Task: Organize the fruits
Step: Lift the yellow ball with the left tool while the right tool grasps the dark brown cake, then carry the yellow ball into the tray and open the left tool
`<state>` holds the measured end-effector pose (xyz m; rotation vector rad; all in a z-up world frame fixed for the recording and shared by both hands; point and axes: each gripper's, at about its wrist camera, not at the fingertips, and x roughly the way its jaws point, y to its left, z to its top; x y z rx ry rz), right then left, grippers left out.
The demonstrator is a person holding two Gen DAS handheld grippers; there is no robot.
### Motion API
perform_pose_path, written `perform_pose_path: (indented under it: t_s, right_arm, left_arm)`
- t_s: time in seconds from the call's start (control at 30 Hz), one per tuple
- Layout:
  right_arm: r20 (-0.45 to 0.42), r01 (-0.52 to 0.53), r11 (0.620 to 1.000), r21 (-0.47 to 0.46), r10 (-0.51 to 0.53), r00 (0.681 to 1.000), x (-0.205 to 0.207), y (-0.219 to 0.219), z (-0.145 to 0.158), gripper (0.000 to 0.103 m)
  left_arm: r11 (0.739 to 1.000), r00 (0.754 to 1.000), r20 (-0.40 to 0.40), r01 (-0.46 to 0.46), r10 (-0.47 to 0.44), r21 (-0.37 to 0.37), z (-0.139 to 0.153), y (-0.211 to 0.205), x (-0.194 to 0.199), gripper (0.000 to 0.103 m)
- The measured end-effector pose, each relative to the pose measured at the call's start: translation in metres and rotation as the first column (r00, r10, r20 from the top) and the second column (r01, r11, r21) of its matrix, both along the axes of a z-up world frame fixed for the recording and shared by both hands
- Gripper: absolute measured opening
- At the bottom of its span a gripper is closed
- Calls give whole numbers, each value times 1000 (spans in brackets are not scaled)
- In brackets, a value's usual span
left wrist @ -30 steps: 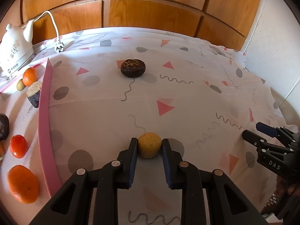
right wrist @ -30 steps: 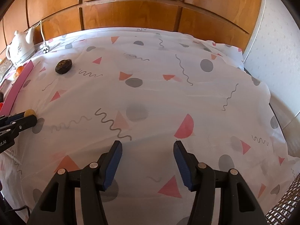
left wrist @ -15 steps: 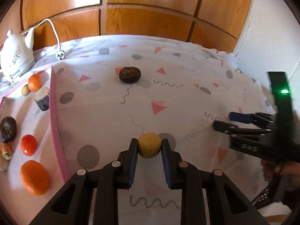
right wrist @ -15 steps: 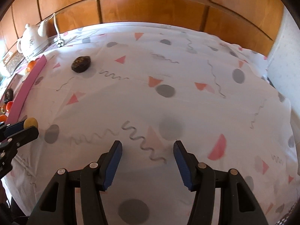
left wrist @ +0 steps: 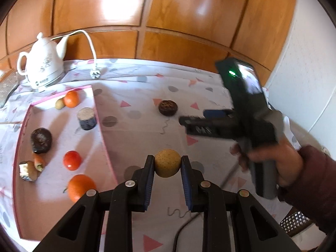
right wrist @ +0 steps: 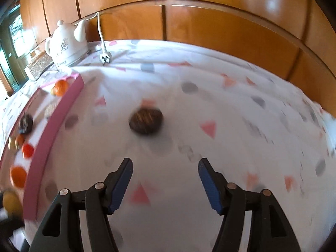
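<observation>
My left gripper (left wrist: 167,166) is shut on a round yellow-brown fruit (left wrist: 167,165) and holds it above the patterned cloth, just right of the pink-rimmed tray (left wrist: 103,126). The tray holds two oranges (left wrist: 80,187), a red tomato (left wrist: 72,160), a dark fruit (left wrist: 41,140) and other pieces. A dark brown fruit (right wrist: 146,120) lies alone on the cloth. My right gripper (right wrist: 166,174) hovers short of it, empty, its jaws opening. In the left wrist view the right gripper (left wrist: 187,119) points toward that brown fruit (left wrist: 168,107).
A white electric kettle (left wrist: 45,65) with its cord and plug (left wrist: 94,74) stands at the back left, beside a glass box (right wrist: 38,66). Wooden panelling (right wrist: 210,21) backs the table. A person's hand and dark red sleeve (left wrist: 310,168) hold the right gripper.
The left gripper has risen with the yellow-brown fruit, bringing more of the tray into view. The right gripper has swung left toward the dark brown fruit and its jaws have widened.
</observation>
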<state>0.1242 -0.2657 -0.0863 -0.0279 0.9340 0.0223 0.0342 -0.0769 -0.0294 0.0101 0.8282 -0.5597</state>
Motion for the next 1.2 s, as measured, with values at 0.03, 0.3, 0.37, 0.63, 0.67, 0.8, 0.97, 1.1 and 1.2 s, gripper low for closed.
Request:
perform_pose_path:
  t_s: [0.03, 0.3, 0.37, 0.63, 0.67, 0.8, 0.97, 1.1, 1.2]
  right_arm:
    - [3, -1, 1000, -6, 1, 1000, 8, 3, 1, 66]
    - [-45, -15, 998, -54, 12, 999, 64, 20, -10, 68]
    - [-71, -27, 996, -87, 21, 997, 72, 25, -16, 65]
    - [-86, -52, 996, -79, 45, 995, 46, 25, -17, 47]
    - [-94, -46, 996, -80, 38, 995, 38, 23, -17, 47]
    - [-116, -43, 997, -65, 35, 993, 1, 14, -15, 47]
    - [-125, -12, 1000, -18, 10, 992, -54, 0, -11, 47]
    - [-132, 38, 999, 9, -37, 991, -90, -12, -12, 47]
    - [-133, 83, 996, 18, -80, 988, -107, -18, -16, 47]
  left_arm:
    - [1000, 1000, -3, -10, 10, -5, 1, 4, 1, 25]
    - [998, 998, -6, -56, 56, -3, 2, 17, 1, 25]
    - [998, 998, -9, -62, 62, -5, 3, 19, 0, 25]
    - [998, 998, -5, -65, 65, -12, 5, 20, -3, 25]
    - [998, 998, -4, -66, 66, -15, 5, 20, -4, 25]
    - [997, 997, -13, -72, 72, -19, 5, 22, -4, 25]
    - [996, 996, -15, -85, 84, -31, 7, 26, -5, 25]
    - [994, 995, -21, -103, 102, -40, 7, 31, -6, 25]
    - [993, 993, -17, -115, 114, -41, 9, 36, -9, 25]
